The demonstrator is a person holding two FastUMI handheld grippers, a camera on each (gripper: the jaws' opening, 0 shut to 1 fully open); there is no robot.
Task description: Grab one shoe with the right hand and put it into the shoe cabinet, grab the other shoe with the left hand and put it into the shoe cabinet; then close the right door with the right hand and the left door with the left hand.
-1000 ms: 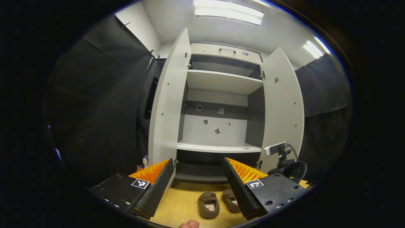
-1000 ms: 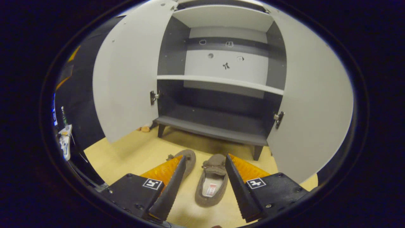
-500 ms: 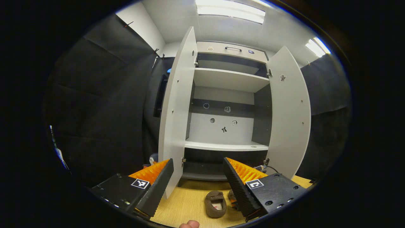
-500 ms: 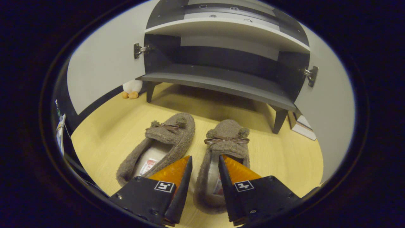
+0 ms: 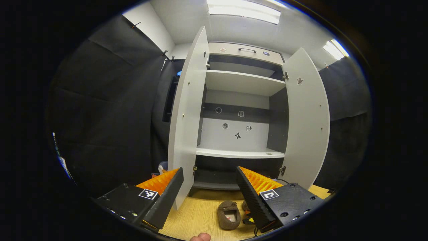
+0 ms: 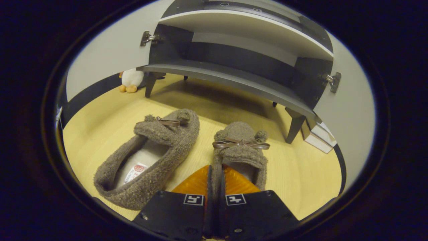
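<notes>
Left gripper (image 5: 209, 187): two black wedge fingers (image 5: 167, 197) showing orange ridged backs, black block bases each wearing a square black-and-white marker, small screws dotting the right base. Right gripper (image 6: 214, 180): black bases carrying matching markers, orange fingers (image 6: 195, 182), screws showing near the bottom edge.

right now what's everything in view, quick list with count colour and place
shoes: 2, brown fuzzy, side by side on the floor before the cabinet
shoe cabinet: 1, grey and white, both doors open, shelves bare
floor: 1, light wood
plush toy: 1, white and orange, on the floor beside the cabinet
left gripper: 1, black and orange, open, held high facing the cabinet
right gripper: 1, black and orange, shut on the right shoe's side wall
</notes>
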